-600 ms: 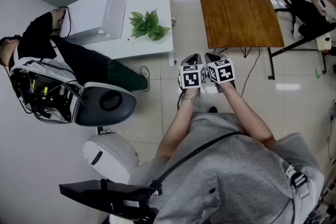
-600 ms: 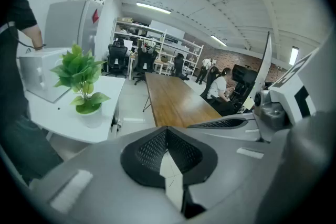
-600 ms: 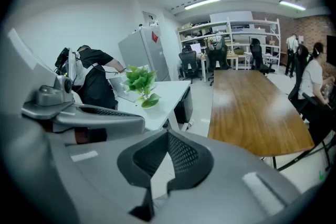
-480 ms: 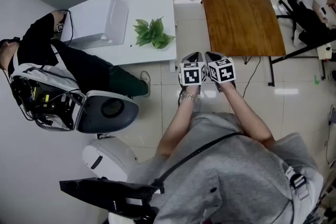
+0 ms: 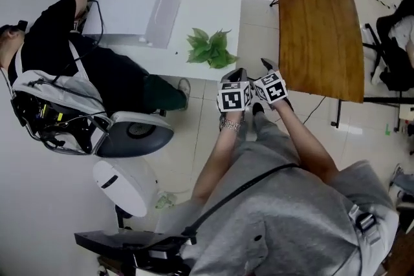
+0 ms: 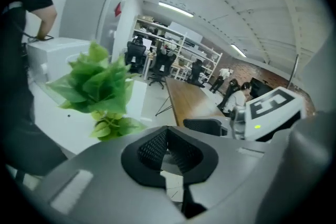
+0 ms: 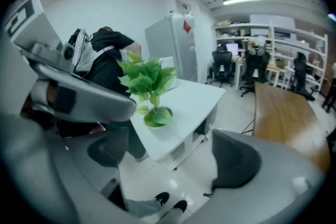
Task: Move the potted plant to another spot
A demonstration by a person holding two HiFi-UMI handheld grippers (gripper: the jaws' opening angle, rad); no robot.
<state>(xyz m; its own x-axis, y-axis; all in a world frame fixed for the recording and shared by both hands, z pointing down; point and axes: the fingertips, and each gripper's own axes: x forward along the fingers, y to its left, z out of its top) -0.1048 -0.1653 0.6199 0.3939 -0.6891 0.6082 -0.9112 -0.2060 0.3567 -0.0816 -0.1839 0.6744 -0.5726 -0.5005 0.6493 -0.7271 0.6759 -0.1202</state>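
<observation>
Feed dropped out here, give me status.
Left gripper shut, empty; right gripper open, empty. Plant untouched on white table. Seated person close beside table.

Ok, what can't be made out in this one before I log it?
- Pot of the potted plant: in the head view, leaves cover it; in the left gripper view, the body of the left gripper cuts it off; in the right gripper view, it is mostly under leaves.
- Part of the white table: in the head view, hidden by the white box.
- Contents of the shelves: in both gripper views, too small.
</observation>
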